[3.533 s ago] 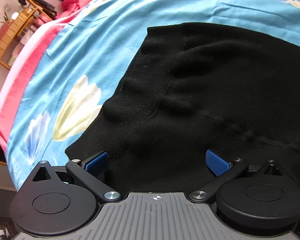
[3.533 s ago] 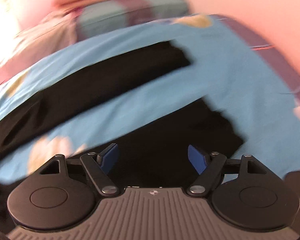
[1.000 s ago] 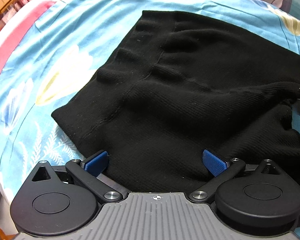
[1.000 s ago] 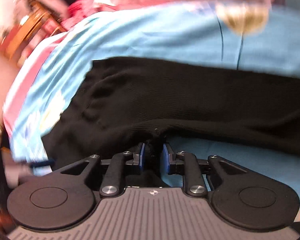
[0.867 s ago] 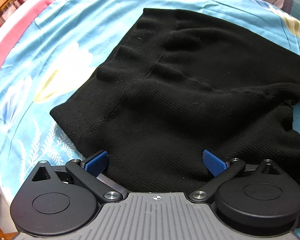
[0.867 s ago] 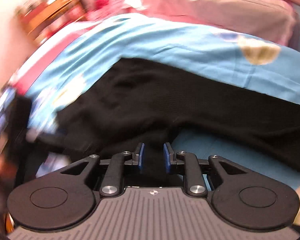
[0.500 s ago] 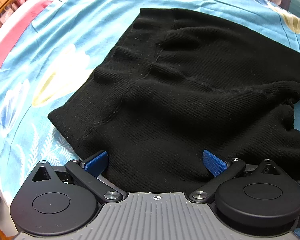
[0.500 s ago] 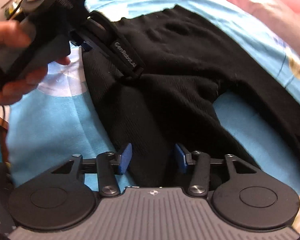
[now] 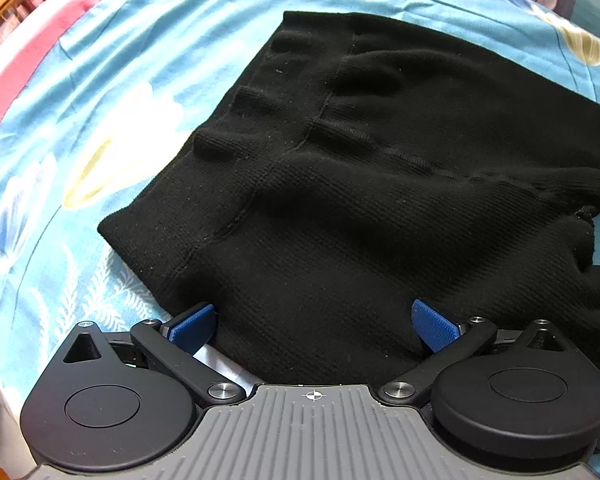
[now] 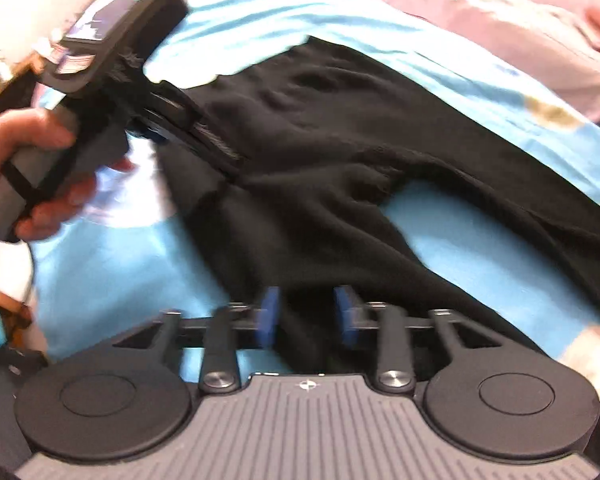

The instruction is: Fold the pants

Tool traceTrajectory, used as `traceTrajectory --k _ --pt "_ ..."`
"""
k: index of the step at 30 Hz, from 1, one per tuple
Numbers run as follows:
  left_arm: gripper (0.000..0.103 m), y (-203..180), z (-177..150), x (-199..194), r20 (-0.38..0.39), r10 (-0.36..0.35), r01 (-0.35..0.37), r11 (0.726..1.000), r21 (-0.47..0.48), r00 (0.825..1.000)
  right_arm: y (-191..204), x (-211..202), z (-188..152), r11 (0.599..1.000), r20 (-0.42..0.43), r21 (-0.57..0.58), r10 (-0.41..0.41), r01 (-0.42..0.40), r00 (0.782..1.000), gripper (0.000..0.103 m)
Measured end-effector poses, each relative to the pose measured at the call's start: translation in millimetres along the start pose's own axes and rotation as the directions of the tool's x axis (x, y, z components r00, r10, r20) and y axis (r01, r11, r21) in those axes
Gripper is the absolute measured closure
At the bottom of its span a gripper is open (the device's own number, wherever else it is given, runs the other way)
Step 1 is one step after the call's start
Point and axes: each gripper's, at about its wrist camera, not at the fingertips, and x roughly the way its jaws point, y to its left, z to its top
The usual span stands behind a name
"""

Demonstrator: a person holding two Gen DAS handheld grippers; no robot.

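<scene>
The black pants [image 9: 380,184] lie spread on the blue floral bed sheet [image 9: 112,92], filling the frame's centre. The left hand-held gripper [image 9: 314,324] stands wide open over their lower edge. The right hand-held gripper [image 10: 306,316] is partly open, fabric between its pads, none visibly pinched.

Bright even daylight, fisheye-bent edges, motion blur across the right view.

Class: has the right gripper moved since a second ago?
Yes. The right gripper swung along the black pants toward the waistband, bringing the left gripper into view.

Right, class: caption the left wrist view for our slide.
Open left gripper poised over black pants on a blue floral bedsheet.
</scene>
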Motion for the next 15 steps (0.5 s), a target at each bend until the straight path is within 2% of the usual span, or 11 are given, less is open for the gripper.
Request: traceTrajectory --k 2,3,4,5,7,9,11,13,15 --pt "0.000 -1.7 0.9 0.8 0.000 0.003 -0.003 1.000 0.002 1.000 -10.0 7.2 -13.2 0.999 -0.080 0.031 -0.024 0.027 0.996 0.053" --pt "0.000 -2.0 1.7 1.7 -0.001 0.003 -0.003 1.000 0.004 1.000 -12.5 14.2 -19.4 0.998 -0.133 0.062 -0.003 0.011 0.991 0.052" --pt "0.000 -2.2 4.3 3.6 -0.004 0.003 -0.003 1.000 0.005 1.000 -14.4 5.5 -25.5 0.997 -0.115 0.074 0.011 -0.003 0.993 0.049" --pt "0.000 -2.4 5.3 4.1 -0.007 0.004 -0.004 1.000 0.003 1.000 -14.2 0.9 -25.5 0.997 -0.135 0.076 0.035 -0.024 0.990 0.048" --pt "0.000 -3.2 8.0 6.3 -0.011 0.006 -0.006 1.000 0.003 1.000 -18.5 -8.7 -23.4 0.996 -0.144 0.080 0.055 -0.043 0.988 0.054" --pt "0.000 -4.5 8.5 6.7 -0.012 0.009 -0.009 1.000 0.002 1.000 -28.9 -22.4 -22.3 0.993 -0.087 0.113 -0.022 0.032 0.996 0.053" --pt "0.000 -5.3 8.0 6.6 -0.010 0.010 -0.010 1.000 0.002 1.000 -41.5 -27.8 -24.5 0.983 -0.067 0.159 -0.083 0.092 0.994 0.051" --pt "0.000 -6.1 8.7 6.8 -0.011 0.011 -0.011 1.000 -0.002 1.000 -53.4 -23.1 -31.0 0.971 -0.097 0.205 -0.104 0.122 0.990 0.050" --pt "0.000 -6.4 8.6 6.6 -0.014 0.010 -0.011 1.000 -0.004 1.000 -59.4 -8.0 -42.4 0.963 -0.186 0.236 -0.090 0.134 0.978 0.048"
